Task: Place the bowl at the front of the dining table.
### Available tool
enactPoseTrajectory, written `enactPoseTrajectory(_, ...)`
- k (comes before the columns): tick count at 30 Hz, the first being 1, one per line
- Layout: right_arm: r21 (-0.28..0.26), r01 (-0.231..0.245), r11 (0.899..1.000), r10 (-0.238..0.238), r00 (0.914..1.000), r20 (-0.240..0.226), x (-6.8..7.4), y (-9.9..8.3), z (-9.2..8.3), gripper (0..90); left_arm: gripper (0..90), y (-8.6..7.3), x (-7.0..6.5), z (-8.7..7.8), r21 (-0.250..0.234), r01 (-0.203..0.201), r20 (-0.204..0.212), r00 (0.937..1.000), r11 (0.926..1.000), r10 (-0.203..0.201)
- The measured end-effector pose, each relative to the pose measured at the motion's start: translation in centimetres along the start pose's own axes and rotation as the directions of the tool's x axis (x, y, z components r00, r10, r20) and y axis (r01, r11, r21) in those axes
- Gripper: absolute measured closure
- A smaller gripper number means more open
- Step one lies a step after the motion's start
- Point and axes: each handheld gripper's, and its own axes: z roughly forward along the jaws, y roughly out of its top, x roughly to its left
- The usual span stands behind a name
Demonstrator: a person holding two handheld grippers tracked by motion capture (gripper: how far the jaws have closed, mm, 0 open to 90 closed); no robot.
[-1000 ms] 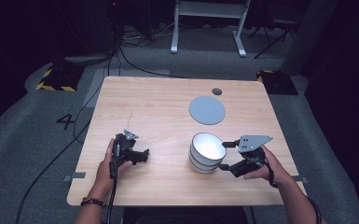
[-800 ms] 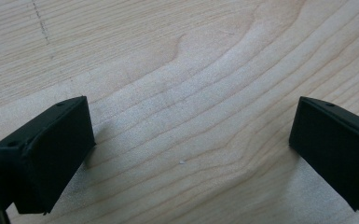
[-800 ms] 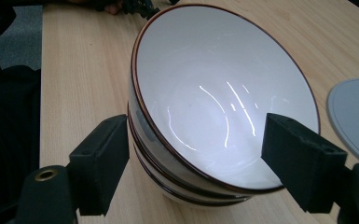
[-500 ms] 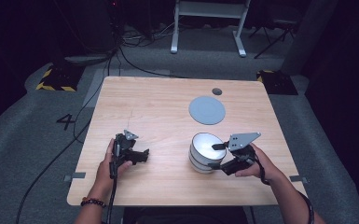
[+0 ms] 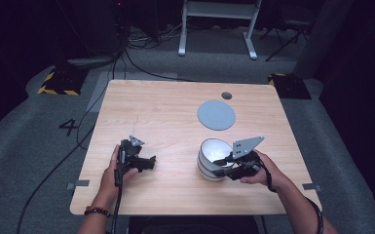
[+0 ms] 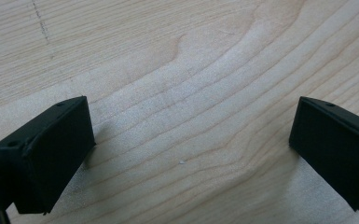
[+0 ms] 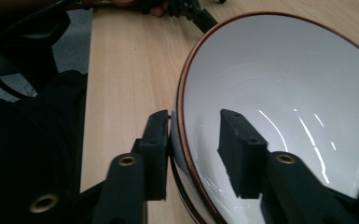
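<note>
The white ceramic bowl with a thin brown rim [image 5: 214, 151] sits on top of a stack of like bowls [image 5: 209, 171] at the lower right of the pale wooden table [image 5: 165, 112] in the high view, just below the flat grey round disc [image 5: 216, 115]. In the right gripper view the bowl takes up the upper right of the frame, and the right gripper [image 7: 193, 140] straddles its near rim: 1 black jaw stands outside the wall, touching it, the other inside the white hollow with a gap showing to the wall. So the jaws are partly closed around the rim but, as far as I can judge, not yet clamped on it.

The left gripper [image 6: 186, 135] rests low over bare wood at the lower left of the table, its 2 jaws spread wide with nothing between them.

The step in hand looks like taking hold of the top bowl by its edge. The next move, I would say, calls for closing the inner jaw onto the wall, then lifting straight up so the bowl below does not drag along; a pinch on a slick glazed rim could slip or tip the bowl.

The only writing I can read is a white numeral 4 [image 5: 68, 127] on the grey floor at the left of the table. The bowls carry no visible label.
</note>
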Motion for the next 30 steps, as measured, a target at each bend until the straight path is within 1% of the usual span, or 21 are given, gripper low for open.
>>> enactPoseTrajectory(2,-0.001,0.001,1.0,-0.001,0.9997,-0.024,0.0,0.1,0.0,74.6,0.0,0.0,0.0,0.0,0.0,0.0,0.0,1.0,1.0,0.0)
enactPoseTrajectory(3,0.0,0.002,1.0,-0.003,0.9992,-0.041,0.0,0.2,0.0,79.5,0.0,0.0,0.0,0.0,0.0,0.0,0.0,1.0,1.0,0.0)
enactPoseTrajectory(6,-0.008,0.008,1.0,-0.008,0.999,-0.044,0.1,0.3,0.0,81.3,0.0,0.0,0.0,0.0,0.0,0.0,0.0,1.0,1.0,0.0)
enactPoseTrajectory(7,-0.01,-0.002,1.0,0.001,0.9987,-0.05,0.1,0.3,0.1,82.2,0.0,0.0,0.0,0.0,0.0,0.0,0.0,1.0,1.0,0.0)
enactPoseTrajectory(9,-0.017,-0.003,1.0,0.002,0.9987,-0.052,0.0,0.4,0.1,82.3,0.0,0.0,0.0,0.0,0.0,0.0,0.0,1.0,1.0,0.0)
enactPoseTrajectory(11,-0.016,-0.019,1.0,0.018,0.9983,-0.055,0.0,0.5,0.0,82.7,0.0,0.0,0.0,0.0,0.0,0.0,0.0,1.0,1.0,0.0)
enactPoseTrajectory(12,-0.028,-0.018,0.999,0.016,0.9984,-0.053,0.0,0.6,-0.1,82.6,0.0,0.0,0.0,0.0,0.0,0.0,0.0,1.0,1.0,0.0)
enactPoseTrajectory(15,-0.042,-0.048,0.998,0.045,0.9971,-0.062,-0.2,0.9,-0.5,82.1,0.0,0.0,0.0,0.0,0.0,0.0,0.0,1.0,1.0,0.0)
enactPoseTrajectory(18,-0.039,-0.035,0.999,0.033,0.9976,-0.061,-0.2,1.0,-0.5,82.0,0.0,0.0,0.0,0.0,0.0,0.0,0.0,1.0,1.0,0.0)
enactPoseTrajectory(29,-0.021,0.007,1.0,-0.007,0.9998,-0.019,0.3,1.2,-0.5,81.7,0.0,0.0,0.0,0.0,0.0,0.0,0.0,1.0,1.0,0.0)
enactPoseTrajectory(30,-0.026,0.007,1.0,-0.008,0.9997,-0.022,0.3,1.2,-0.5,81.7,0.0,0.0,0.0,0.0,0.0,0.0,0.0,1.0,1.0,0.0)
